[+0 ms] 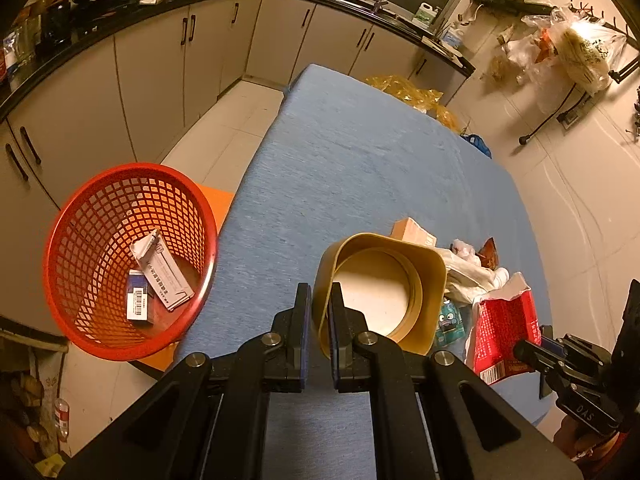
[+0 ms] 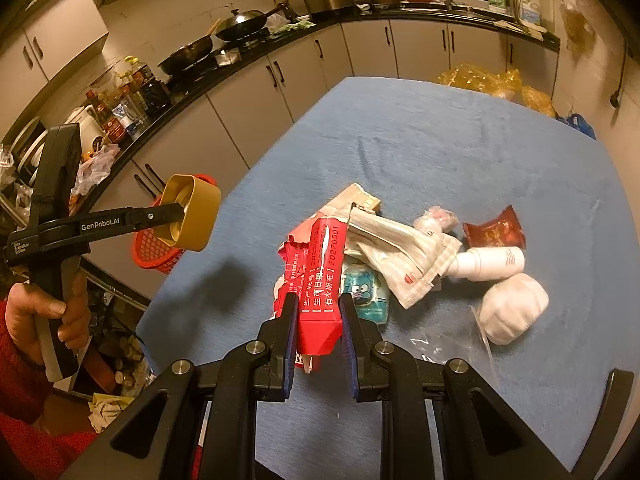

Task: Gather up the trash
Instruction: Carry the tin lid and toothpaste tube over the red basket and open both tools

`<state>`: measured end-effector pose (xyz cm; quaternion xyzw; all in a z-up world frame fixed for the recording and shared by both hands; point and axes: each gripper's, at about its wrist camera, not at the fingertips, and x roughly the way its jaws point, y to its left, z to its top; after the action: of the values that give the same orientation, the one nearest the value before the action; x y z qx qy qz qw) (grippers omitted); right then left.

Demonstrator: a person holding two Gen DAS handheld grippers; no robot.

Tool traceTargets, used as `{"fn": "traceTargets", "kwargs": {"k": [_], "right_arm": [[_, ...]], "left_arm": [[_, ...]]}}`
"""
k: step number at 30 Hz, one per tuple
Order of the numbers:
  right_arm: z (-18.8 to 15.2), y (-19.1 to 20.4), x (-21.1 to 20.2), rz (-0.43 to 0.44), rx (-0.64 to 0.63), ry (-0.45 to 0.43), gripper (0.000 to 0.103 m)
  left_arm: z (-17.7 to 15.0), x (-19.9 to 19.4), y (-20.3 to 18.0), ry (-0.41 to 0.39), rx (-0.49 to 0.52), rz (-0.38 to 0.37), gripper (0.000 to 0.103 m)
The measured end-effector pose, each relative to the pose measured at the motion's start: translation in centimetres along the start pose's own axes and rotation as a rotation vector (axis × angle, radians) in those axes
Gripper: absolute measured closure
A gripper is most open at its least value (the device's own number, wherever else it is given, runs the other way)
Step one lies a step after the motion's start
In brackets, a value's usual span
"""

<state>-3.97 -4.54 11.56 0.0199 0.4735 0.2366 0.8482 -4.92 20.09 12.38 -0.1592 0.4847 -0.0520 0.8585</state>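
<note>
With the left gripper [image 1: 319, 312] clamped on the wall of the gold lid [image 1: 380, 288] and the right gripper [image 2: 319, 316] grasping the red carton [image 2: 320, 280] above the blue table [image 2: 460, 152], both pieces should next go left into the red basket [image 1: 80, 216].

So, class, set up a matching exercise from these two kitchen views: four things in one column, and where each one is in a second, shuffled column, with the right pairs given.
Things
1. gold lid
2. red carton
3. white bottle
4. two small boxes

Places
A. lying on the blue tablecloth
B. inside the red basket
C. clamped by its rim in the left tool
D. gripped in the right tool

Pairs: 1-C, 2-D, 3-A, 4-B
</note>
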Motion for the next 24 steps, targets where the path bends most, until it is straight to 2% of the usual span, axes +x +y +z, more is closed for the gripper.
{"fn": "traceTargets", "kwargs": {"k": [12, 24], "right_arm": [[1.2, 1.4, 0.7, 0.031, -0.038, 0.008, 0.082], [2.9, 4.5, 2.6, 0.073, -0.093, 0.033, 0.082]], "left_arm": [[-0.2, -0.7, 1.8, -0.016, -0.029, 0.028, 0.096], [-0.3, -1.8, 5.8, -0.036, -0.091, 0.073, 0.095]]}}
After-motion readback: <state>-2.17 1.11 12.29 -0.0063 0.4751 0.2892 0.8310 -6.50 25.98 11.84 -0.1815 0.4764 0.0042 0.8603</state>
